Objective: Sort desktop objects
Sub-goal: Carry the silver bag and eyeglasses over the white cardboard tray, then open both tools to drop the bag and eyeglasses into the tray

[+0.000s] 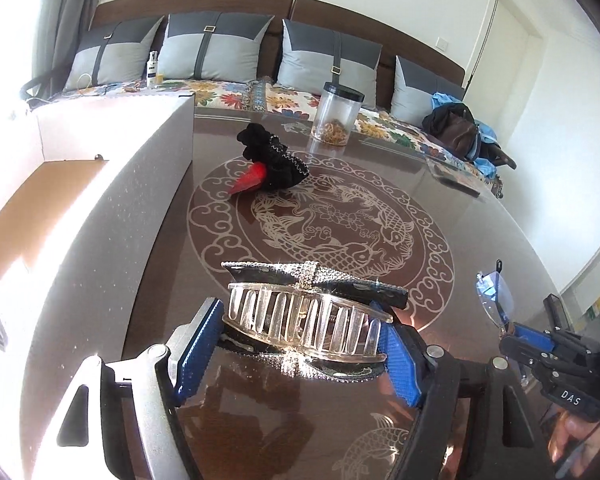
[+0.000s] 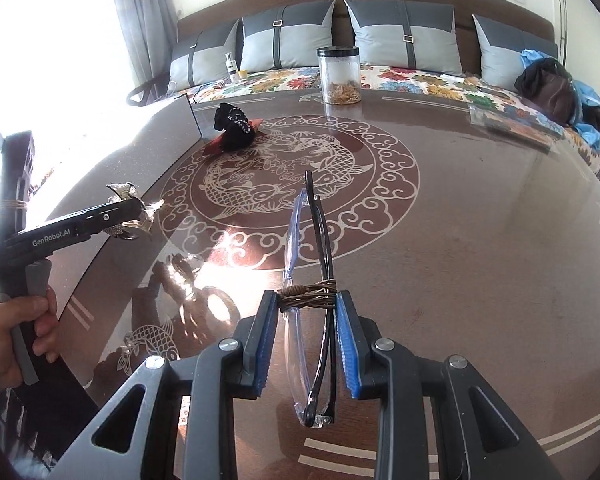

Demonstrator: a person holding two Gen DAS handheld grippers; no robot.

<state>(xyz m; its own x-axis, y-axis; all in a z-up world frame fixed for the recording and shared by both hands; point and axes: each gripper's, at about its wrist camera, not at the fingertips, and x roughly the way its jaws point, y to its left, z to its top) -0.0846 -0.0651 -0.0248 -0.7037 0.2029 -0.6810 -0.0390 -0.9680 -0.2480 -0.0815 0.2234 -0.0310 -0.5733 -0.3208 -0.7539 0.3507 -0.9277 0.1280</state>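
My left gripper (image 1: 300,340) is shut on a clear hair claw clip (image 1: 304,320) with a rhinestone bow, held just above the dark patterned table (image 1: 480,208). The clip also shows in the right wrist view (image 2: 134,216), at the left gripper's tip. My right gripper (image 2: 306,340) is shut on folded glasses (image 2: 312,320) with black arms and a wire-wrapped hinge, held over the table. The glasses show at the right in the left wrist view (image 1: 494,300). A black scrunchie (image 1: 272,156) and a red cone-shaped item (image 1: 248,179) lie together on the far left of the table.
A white open box (image 1: 100,208) stands along the table's left side, with a cardboard floor inside. A clear jar (image 1: 338,114) with a black lid stands at the table's far edge. A clear flat packet (image 2: 512,124) lies far right. A sofa with cushions lies behind.
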